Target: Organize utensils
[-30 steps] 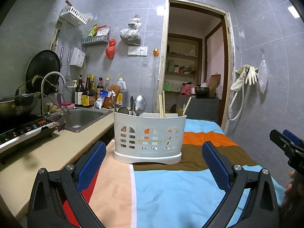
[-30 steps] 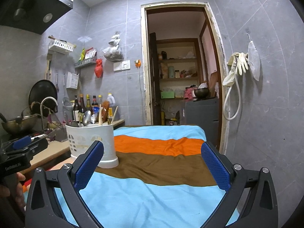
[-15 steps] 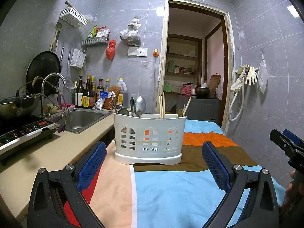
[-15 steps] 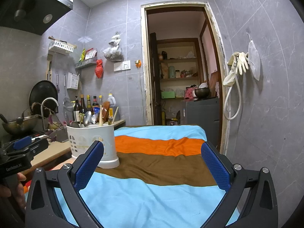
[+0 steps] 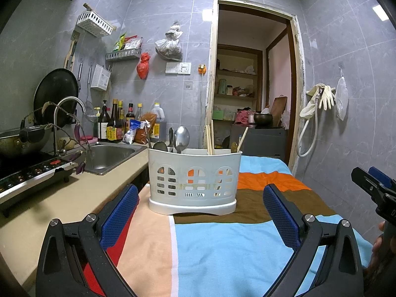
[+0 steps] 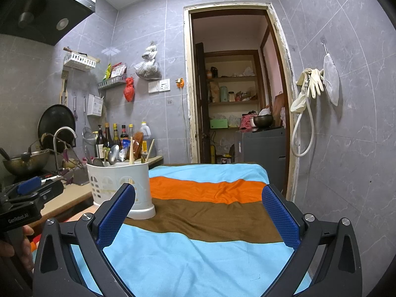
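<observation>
A white slotted utensil holder [image 5: 194, 182] stands on a striped cloth [image 5: 222, 250], also in the right wrist view [image 6: 118, 185]. Metal spoons [image 5: 181, 138] stand in its left part, wooden chopsticks [image 5: 210, 137] in the middle, a wooden-handled utensil [image 5: 241, 139] at the right. My left gripper [image 5: 200, 220] is open and empty, just in front of the holder. My right gripper [image 6: 198, 220] is open and empty, to the right of the holder over the cloth.
A beige counter [image 5: 54, 205] with a sink [image 5: 109, 154], a faucet [image 5: 66, 116], a stove [image 5: 29, 173] and sauce bottles [image 5: 113, 123] lies left. A tiled wall [image 6: 346, 148] is right. A doorway [image 6: 235, 94] is behind the table.
Both grippers have drifted very slightly; the holder and utensils stay in place. Both jaws stay open.
</observation>
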### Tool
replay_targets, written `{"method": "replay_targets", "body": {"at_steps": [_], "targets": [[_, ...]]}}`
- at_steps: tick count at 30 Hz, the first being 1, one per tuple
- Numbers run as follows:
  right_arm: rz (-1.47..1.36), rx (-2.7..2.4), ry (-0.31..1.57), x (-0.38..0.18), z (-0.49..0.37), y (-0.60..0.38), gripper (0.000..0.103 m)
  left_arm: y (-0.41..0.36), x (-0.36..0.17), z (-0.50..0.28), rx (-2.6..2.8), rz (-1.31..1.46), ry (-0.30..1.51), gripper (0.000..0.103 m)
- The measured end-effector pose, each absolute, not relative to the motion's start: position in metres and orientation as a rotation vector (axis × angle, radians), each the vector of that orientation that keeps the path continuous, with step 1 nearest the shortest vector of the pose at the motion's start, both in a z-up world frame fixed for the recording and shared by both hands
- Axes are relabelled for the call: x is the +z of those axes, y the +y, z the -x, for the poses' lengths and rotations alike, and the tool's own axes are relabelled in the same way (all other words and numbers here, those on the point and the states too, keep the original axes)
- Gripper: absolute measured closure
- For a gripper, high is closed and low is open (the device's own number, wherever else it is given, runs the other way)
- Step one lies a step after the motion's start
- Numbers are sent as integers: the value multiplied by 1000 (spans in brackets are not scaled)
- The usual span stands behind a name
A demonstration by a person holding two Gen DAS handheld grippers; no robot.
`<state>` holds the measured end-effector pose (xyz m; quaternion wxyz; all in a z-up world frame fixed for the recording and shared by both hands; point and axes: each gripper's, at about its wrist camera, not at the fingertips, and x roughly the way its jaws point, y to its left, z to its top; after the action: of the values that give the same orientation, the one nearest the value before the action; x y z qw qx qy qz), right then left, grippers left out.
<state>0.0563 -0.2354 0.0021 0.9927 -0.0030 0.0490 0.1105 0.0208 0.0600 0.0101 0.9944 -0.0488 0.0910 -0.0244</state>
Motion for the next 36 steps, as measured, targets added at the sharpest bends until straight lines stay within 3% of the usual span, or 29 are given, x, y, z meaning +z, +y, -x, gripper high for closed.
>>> {"method": "replay_targets", "body": {"at_steps": [36], "targets": [[6,222,97,2,-56,-235,0,63,9,-21,-49,98,181,4]]}}
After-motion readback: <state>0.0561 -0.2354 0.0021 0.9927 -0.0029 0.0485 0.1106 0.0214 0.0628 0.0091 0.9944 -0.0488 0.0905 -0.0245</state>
